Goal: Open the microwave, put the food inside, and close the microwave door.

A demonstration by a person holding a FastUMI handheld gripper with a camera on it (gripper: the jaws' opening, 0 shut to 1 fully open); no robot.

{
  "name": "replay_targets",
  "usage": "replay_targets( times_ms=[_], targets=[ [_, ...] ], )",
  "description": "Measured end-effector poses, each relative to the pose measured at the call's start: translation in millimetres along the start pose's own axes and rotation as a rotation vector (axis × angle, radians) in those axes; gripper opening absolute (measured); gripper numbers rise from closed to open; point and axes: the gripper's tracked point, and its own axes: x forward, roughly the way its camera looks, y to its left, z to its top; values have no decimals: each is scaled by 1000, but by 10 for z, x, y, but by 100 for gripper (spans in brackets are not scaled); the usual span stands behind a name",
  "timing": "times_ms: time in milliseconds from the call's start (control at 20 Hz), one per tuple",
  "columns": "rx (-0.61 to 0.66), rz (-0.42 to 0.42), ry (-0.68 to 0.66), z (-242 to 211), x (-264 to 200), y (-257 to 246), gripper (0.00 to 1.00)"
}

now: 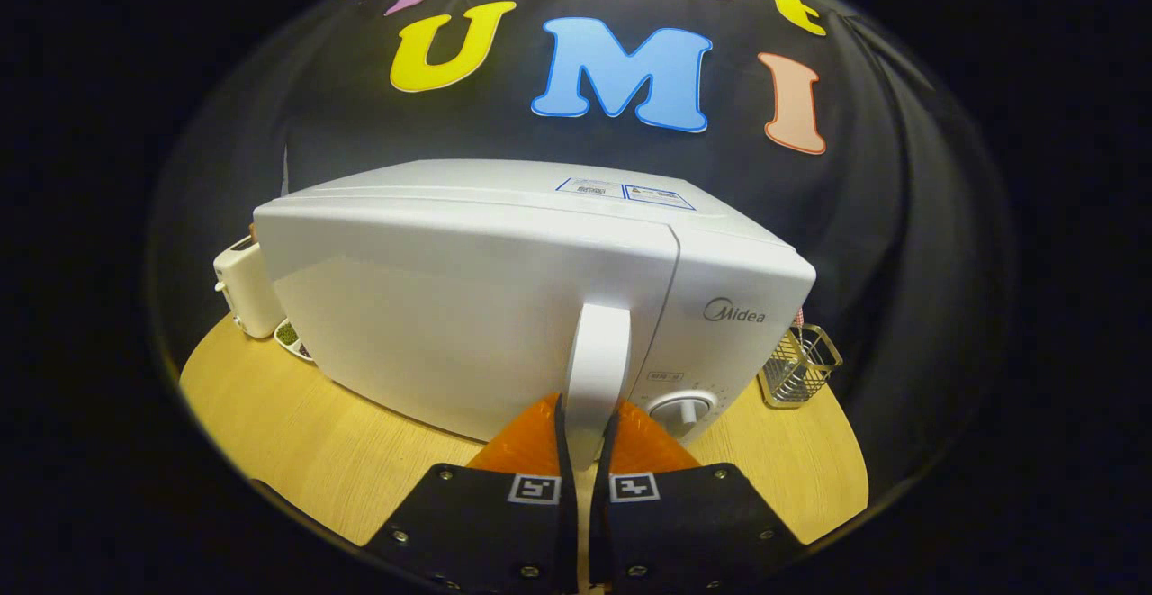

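While level, gripper (587, 428) clamping door handle (597, 370).

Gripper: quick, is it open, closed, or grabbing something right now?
Gripper: closed on the microwave's door handle, one finger on each side.

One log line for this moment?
gripper: shut on door handle | microwave: door looks closed | table: wood | phase: opening
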Motion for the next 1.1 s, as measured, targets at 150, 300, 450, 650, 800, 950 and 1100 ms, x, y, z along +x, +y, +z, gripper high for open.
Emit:
replay_targets(
  times_ms=[150, 300, 450, 650, 800, 950, 1100],
  targets=[
    [5, -7, 9, -15, -16, 0, 6],
    [-28, 15, 2, -144, -305, 99, 5],
    [-5, 46, 35, -274, -516, 209, 5],
    [-8, 100, 83, -386, -756, 350, 5],
    [-3, 122, 99, -481, -940, 502, 7],
    [-17, 140, 103, -566, -1119, 653, 9],
    [-4, 150, 117, -643, -1264, 807, 11]
  ],
)
